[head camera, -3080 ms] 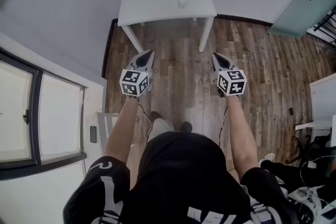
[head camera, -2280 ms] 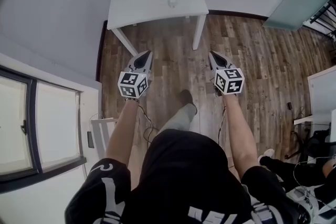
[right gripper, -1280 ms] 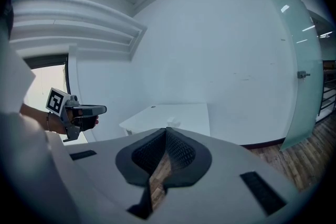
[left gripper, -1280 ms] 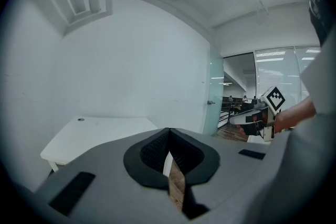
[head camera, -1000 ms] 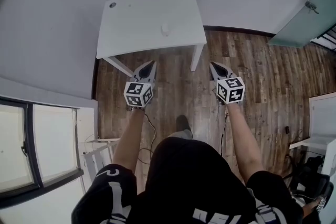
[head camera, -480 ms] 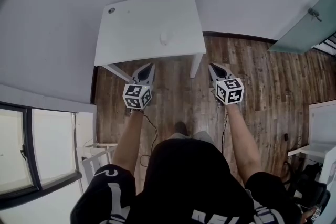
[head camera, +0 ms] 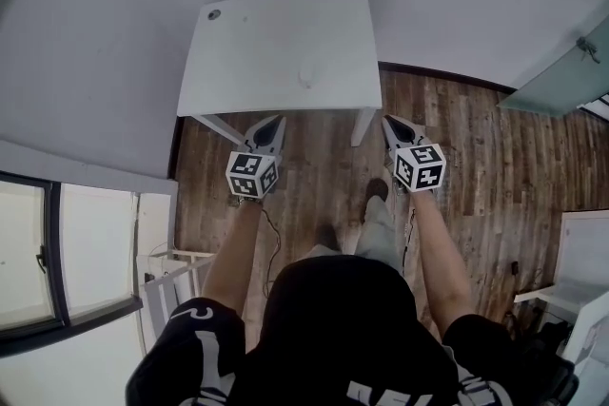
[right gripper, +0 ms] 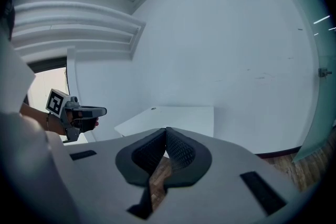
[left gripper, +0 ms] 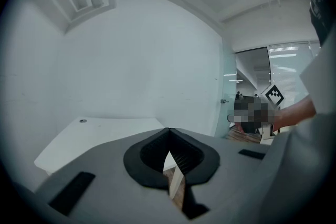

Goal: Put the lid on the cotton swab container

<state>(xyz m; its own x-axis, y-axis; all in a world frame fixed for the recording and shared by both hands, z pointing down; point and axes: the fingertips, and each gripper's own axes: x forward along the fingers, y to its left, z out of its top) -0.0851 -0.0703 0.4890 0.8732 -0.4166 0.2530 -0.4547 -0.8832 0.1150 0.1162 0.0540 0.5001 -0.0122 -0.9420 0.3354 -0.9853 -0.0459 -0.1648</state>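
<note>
A small pale thing, seemingly the cotton swab container (head camera: 305, 75), stands on the white table (head camera: 276, 33) ahead; I cannot make out a lid apart from it. My left gripper (head camera: 271, 122) hovers over the wood floor just short of the table's front edge, shut and empty. My right gripper (head camera: 390, 121) is level with it by the table's front right leg, also shut with nothing in it. In the left gripper view the jaws (left gripper: 168, 131) meet before the tabletop (left gripper: 94, 131). The right gripper view shows closed jaws (right gripper: 166, 131), the table (right gripper: 173, 115) and the left gripper (right gripper: 79, 113).
A person's foot (head camera: 378, 190) steps on the wood floor (head camera: 447, 138) below the table. A window (head camera: 29, 252) and a white rack (head camera: 171, 266) lie at the left. A glass door (head camera: 571, 71) and white furniture (head camera: 585, 252) are at the right. White walls stand behind the table.
The person has walked towards the table, which now lies closer beneath both grippers. Both grippers moved forward with the body and stayed shut.
</note>
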